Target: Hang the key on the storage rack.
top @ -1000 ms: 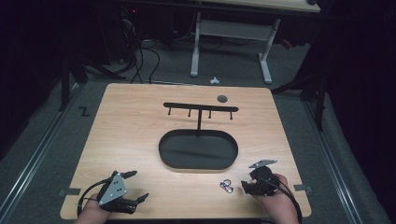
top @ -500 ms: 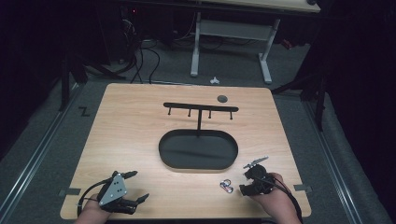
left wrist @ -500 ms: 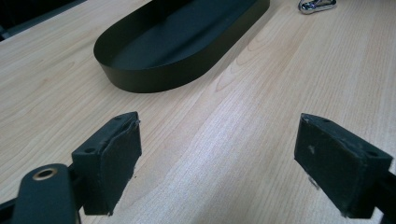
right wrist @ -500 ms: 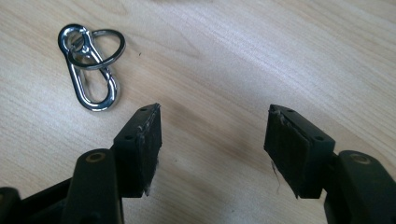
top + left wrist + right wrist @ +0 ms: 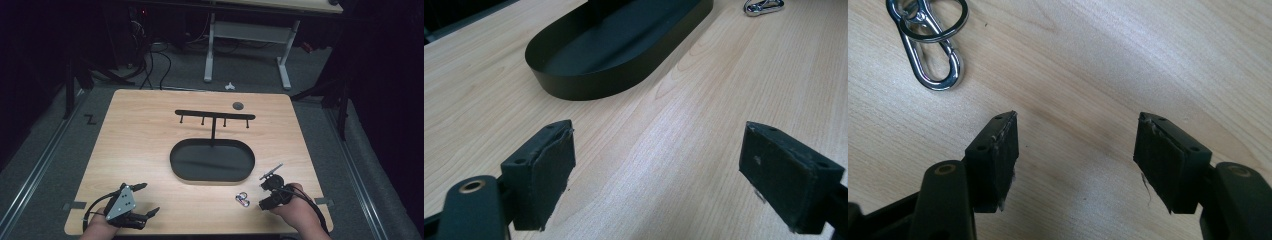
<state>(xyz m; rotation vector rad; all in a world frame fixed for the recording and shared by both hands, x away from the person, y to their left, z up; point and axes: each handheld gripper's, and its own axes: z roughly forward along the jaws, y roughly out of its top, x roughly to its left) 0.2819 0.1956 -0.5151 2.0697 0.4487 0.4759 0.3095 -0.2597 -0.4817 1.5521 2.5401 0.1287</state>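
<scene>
Right tongs (image 5: 268,188) held low over the bench (image 5: 150,135) near its front right corner, jaws spread, empty, angled toward the carabiner clip (image 5: 930,42) lying just beside them. Left tongs (image 5: 145,199) at front left, jaws spread, facing the black oval tray (image 5: 614,47).
</scene>
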